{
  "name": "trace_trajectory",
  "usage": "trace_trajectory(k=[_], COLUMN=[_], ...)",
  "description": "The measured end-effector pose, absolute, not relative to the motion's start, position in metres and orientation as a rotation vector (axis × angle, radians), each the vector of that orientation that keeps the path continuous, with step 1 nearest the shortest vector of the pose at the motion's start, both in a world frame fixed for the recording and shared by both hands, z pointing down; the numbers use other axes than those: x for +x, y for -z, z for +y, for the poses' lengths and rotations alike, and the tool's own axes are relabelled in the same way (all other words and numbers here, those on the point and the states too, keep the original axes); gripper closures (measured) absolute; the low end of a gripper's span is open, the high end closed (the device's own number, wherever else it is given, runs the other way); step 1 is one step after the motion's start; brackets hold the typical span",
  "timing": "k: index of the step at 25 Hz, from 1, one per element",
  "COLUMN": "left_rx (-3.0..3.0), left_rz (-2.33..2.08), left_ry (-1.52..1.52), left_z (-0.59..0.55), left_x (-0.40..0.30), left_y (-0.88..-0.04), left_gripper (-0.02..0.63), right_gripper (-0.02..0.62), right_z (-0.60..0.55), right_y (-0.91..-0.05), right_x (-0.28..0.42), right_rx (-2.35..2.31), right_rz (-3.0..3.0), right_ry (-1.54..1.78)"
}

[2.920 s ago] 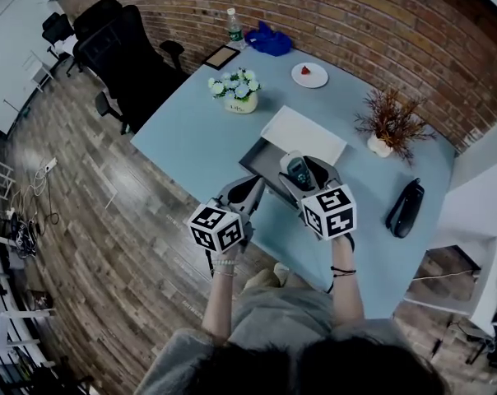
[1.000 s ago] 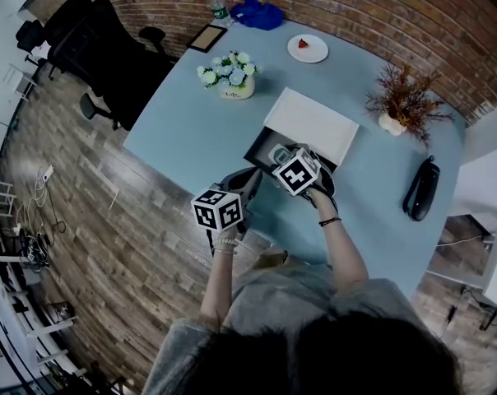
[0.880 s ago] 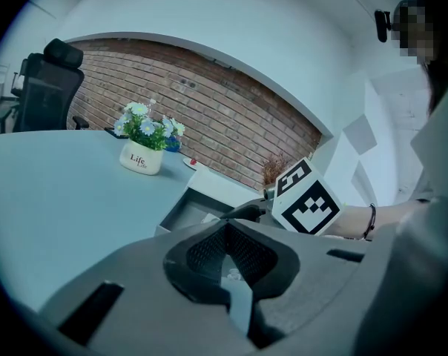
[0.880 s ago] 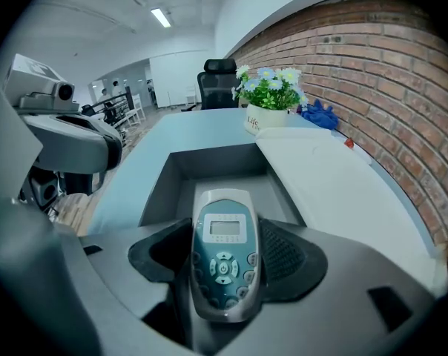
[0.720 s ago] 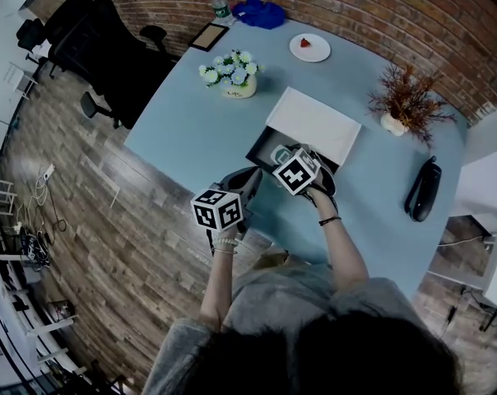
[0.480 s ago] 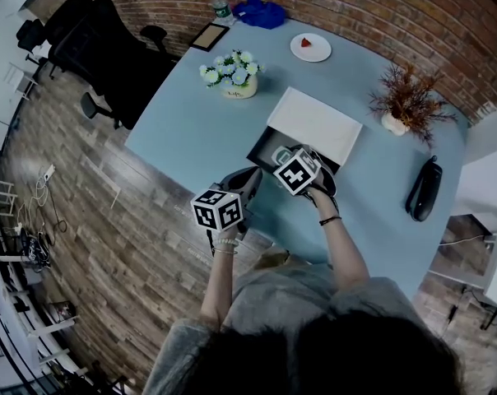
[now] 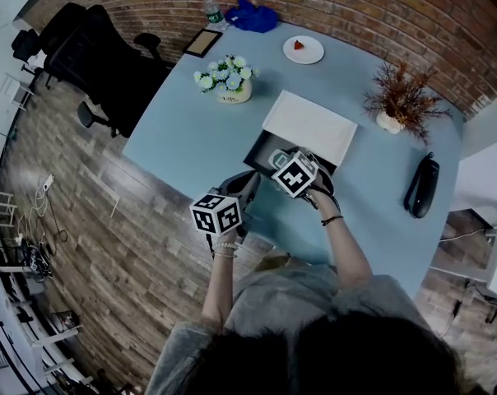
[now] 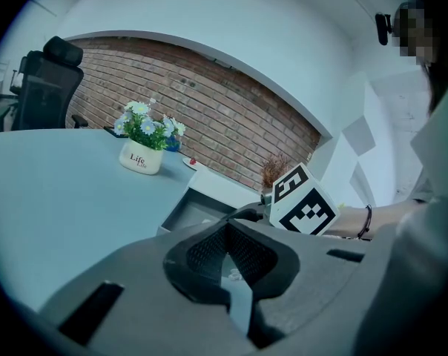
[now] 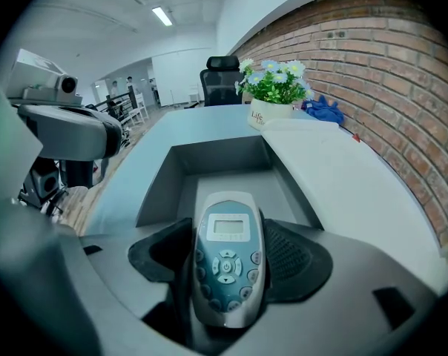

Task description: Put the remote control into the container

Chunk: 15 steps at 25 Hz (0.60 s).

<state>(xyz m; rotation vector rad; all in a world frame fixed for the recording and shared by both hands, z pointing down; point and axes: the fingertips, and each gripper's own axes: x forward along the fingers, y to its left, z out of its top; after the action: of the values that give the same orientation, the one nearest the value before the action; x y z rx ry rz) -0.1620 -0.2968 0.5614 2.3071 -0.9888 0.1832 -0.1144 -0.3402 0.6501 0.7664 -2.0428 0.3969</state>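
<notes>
The grey remote control [image 9: 228, 262] with a small screen and blue buttons lies lengthwise between the jaws of my right gripper [image 9: 228, 252], which is shut on it. It hangs at the near edge of the open grey container [image 9: 209, 154], its tip pointing into the box. In the head view the right gripper [image 7: 285, 163] is over the container's [image 7: 260, 148] near corner, and the box's white lid [image 7: 310, 126] lies behind it. My left gripper [image 7: 247, 184] stays at the table's front edge, left of the box. Its jaws [image 8: 228, 254] are shut on nothing.
A white pot of flowers [image 7: 225, 85] stands beyond the box at the left, and a dried plant [image 7: 399, 103] at the right. A black handset [image 7: 420, 183] lies near the right edge. A plate [image 7: 303, 49], bottle [image 7: 209, 6], blue cloth [image 7: 253, 16] and frame [image 7: 202, 43] line the far side.
The right gripper has carried the remote forward and down to the container's near edge. Over the last second it barely moved. The left gripper stayed in place.
</notes>
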Motion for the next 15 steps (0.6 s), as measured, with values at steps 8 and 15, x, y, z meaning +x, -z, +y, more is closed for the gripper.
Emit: trace_trajectory(k=[8, 15], left_rx=[2.318, 2.348], left_rz=[-0.975, -0.993], left_ry=[-0.177, -0.191], left_z=[-0.296, -0.294], left_x=[-0.159, -0.157], left_y=[-0.557, -0.553], left_gripper=[0.603, 0.603], right_gripper=[0.301, 0.302], right_z=[-0.338, -0.335], right_y=[-0.638, -0.617], right_x=[-0.113, -0.104], right_rx=[0.789, 0.880], right_rz=[-2.100, -2.191], right_ry=[-0.381, -0.427])
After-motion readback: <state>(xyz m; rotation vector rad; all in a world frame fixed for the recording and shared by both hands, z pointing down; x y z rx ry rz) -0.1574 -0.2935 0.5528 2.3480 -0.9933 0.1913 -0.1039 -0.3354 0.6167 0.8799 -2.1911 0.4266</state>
